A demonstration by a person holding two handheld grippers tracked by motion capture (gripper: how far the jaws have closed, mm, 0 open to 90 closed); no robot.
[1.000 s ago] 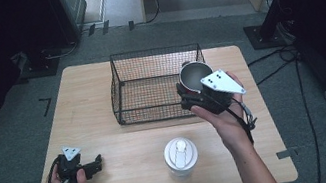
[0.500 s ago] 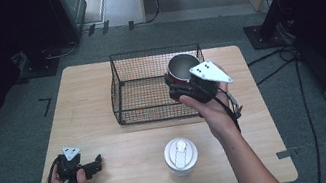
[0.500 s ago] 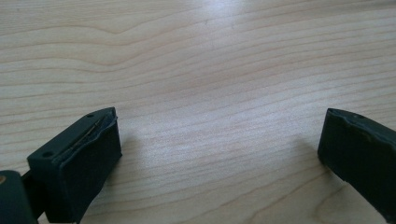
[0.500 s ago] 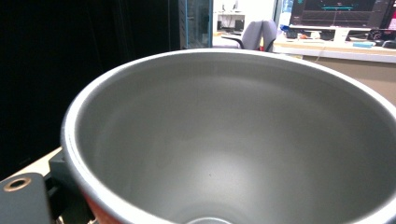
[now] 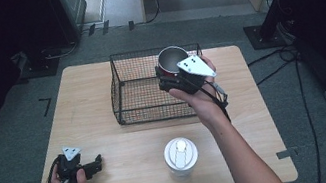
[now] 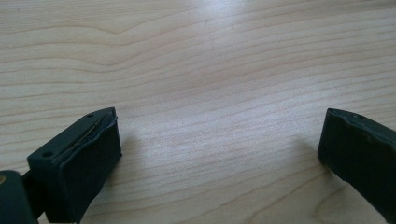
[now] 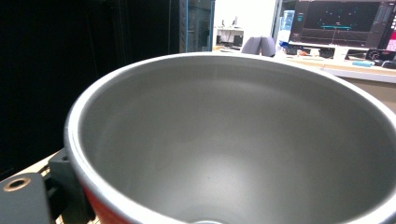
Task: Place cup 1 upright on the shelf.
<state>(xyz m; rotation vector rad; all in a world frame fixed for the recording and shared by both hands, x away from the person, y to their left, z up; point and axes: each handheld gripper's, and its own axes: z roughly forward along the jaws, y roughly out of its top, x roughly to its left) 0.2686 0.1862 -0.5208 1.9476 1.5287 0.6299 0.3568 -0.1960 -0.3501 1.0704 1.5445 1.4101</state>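
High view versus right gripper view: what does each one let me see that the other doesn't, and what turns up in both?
The high view alone takes in the wooden table, the wire basket, a white lid near the front edge, and the left tongs resting open near the table's front left corner. The right gripper view alone looks deep into the cup's smooth grey inside, with monitor screens far behind. Both share the metal cup with its red outside, clamped in the right tongs above the basket.
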